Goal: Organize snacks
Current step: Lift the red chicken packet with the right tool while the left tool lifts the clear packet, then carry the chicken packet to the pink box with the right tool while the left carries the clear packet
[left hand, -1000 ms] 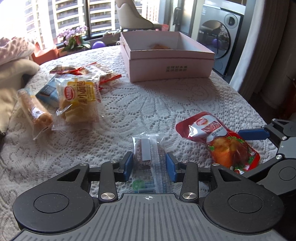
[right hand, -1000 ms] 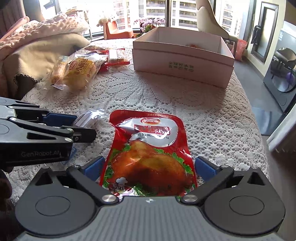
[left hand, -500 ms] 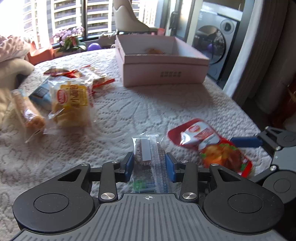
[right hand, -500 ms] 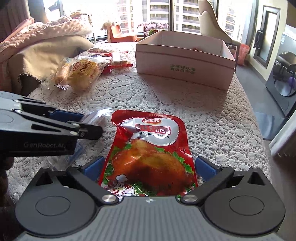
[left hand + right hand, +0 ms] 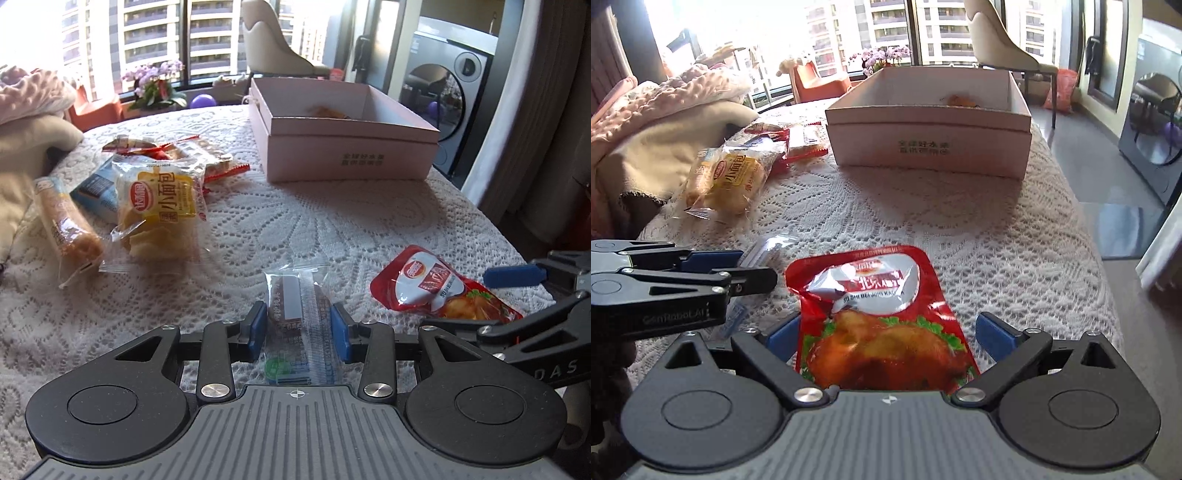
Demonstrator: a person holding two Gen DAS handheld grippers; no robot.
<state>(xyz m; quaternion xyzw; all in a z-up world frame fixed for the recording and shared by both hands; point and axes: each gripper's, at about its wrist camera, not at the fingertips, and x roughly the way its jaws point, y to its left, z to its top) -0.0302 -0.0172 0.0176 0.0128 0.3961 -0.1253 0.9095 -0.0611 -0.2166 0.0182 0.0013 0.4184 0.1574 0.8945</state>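
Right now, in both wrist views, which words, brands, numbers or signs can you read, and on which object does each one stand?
"GenRobot.AI": side of the left gripper, seen by the right wrist camera.
"DAS": a cut-off fragment on the right gripper body.
"小面包": yellow bread bag.
"SU SHI BEIJING KAOYA": red roast-duck pouch.
Pink box: two printed lines, too blurred.
Clear snack packet: print too small.
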